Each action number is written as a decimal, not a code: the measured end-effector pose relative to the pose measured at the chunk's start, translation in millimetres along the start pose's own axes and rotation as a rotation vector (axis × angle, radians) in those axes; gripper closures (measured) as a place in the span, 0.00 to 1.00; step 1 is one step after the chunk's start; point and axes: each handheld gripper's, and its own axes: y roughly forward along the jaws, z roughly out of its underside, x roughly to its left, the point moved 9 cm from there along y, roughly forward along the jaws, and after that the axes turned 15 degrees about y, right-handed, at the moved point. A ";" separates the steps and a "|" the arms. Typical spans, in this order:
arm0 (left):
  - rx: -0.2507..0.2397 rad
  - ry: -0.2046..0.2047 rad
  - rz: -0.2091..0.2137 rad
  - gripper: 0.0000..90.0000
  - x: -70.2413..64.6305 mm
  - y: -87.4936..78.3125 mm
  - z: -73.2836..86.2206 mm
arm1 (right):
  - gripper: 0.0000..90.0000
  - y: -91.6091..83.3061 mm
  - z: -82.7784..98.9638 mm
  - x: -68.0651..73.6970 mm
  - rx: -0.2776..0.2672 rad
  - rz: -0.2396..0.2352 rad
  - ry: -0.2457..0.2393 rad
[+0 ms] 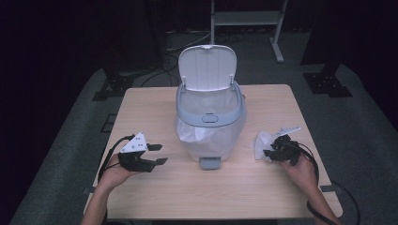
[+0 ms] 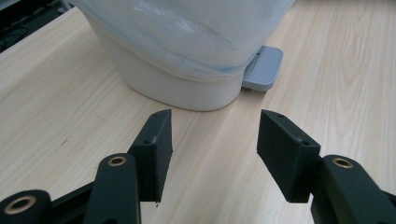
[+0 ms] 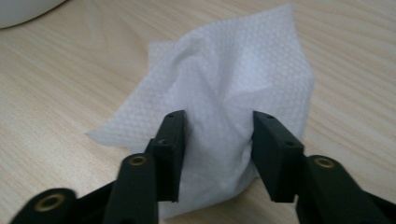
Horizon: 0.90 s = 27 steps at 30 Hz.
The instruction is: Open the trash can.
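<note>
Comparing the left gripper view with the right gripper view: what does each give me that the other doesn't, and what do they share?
The left gripper view alone shows the lower part of the white bin with its clear bag draped over it and the grey pedal; the left gripper stands open over bare wood. The right gripper view alone shows the crumpled white tissue, bunched between the jaws of the right gripper, which press its sides. Both show the light wooden table and a pair of black jaws.
</note>
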 end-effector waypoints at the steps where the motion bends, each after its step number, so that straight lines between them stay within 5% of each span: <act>1: 0.000 0.001 -0.001 0.49 0.0 0.7 0.9 | 0.68 -0.5 0.5 0.8 0.003 0.000 -0.002; 6: -0.004 -0.007 -0.006 0.48 -1.0 4.0 5.1 | 0.83 -1.6 1.2 2.5 0.005 0.000 -0.010; 12: -0.005 -0.012 -0.008 0.46 -1.3 7.9 11.5 | 0.91 -3.5 1.7 1.8 0.025 -0.042 0.046; 27: 0.025 -0.032 -0.071 0.39 0.7 16.7 27.9 | 0.92 -24.6 2.0 15.7 0.034 -0.171 0.082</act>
